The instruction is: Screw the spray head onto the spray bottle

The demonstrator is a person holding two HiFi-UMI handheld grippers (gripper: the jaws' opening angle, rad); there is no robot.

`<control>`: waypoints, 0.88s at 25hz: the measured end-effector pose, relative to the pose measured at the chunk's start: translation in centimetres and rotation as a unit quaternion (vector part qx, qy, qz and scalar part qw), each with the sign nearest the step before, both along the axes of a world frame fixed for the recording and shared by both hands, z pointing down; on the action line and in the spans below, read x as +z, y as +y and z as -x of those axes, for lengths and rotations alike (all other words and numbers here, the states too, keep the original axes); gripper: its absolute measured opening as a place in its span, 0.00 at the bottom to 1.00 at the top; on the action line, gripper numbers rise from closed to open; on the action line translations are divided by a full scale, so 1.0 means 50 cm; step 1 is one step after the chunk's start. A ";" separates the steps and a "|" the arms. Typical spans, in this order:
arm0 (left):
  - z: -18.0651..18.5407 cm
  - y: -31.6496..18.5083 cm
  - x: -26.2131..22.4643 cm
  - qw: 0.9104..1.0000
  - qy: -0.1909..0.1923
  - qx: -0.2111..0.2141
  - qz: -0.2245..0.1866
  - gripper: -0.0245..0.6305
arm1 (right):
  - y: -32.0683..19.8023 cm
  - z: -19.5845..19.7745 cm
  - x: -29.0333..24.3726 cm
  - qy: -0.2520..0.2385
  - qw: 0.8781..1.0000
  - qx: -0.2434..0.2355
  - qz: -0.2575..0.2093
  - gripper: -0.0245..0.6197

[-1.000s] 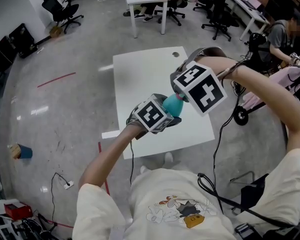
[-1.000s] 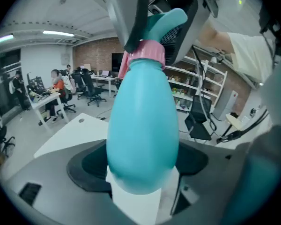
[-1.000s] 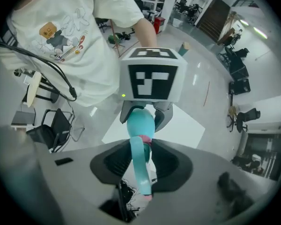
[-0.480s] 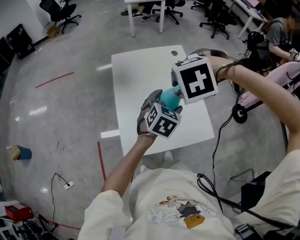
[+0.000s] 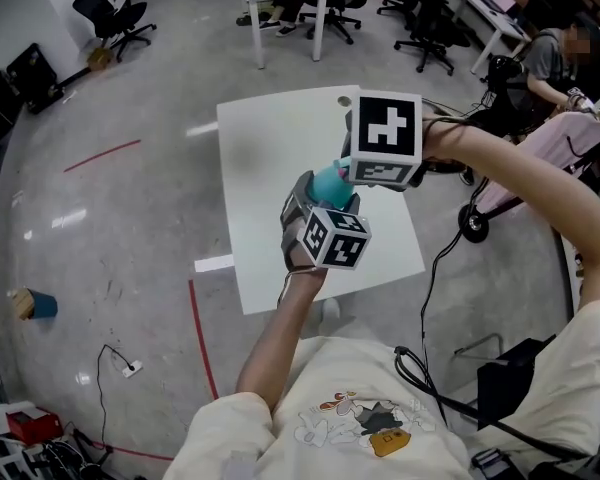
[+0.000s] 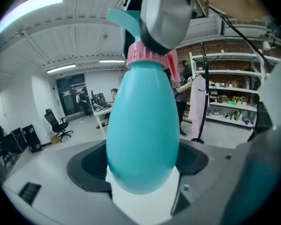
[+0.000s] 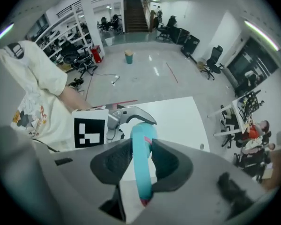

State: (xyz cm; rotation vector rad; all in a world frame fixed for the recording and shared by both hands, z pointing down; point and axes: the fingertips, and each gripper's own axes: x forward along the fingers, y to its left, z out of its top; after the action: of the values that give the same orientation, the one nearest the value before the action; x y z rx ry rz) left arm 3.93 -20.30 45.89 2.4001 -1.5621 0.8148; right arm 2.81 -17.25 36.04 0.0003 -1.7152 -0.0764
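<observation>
Above the white table (image 5: 270, 138), your left gripper (image 6: 143, 172) clamps the teal spray bottle (image 6: 143, 125) by its belly; your right gripper (image 7: 143, 168) pinches the spray head (image 7: 142, 137), seemingly seated at the pink collar (image 6: 139, 57).

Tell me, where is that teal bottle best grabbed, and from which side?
Its wide belly, from the side, where the left gripper grips the spray bottle: the egg shape is broadest there, leaving the pink collar free for the spray head.

White rectangular table (image 5: 270, 158) stands on glossy grey floor (image 5: 110, 228)
</observation>
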 end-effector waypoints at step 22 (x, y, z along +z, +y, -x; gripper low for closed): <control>-0.040 0.024 0.032 0.993 0.023 0.109 0.033 0.66 | 0.020 -0.004 -0.096 -0.060 0.998 -0.001 0.030 0.33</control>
State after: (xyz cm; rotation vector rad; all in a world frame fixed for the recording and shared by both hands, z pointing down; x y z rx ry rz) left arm 5.92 -19.08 47.51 2.5516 -1.2515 0.8279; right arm 3.00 -16.25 31.22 -0.0427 -1.8379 -0.0261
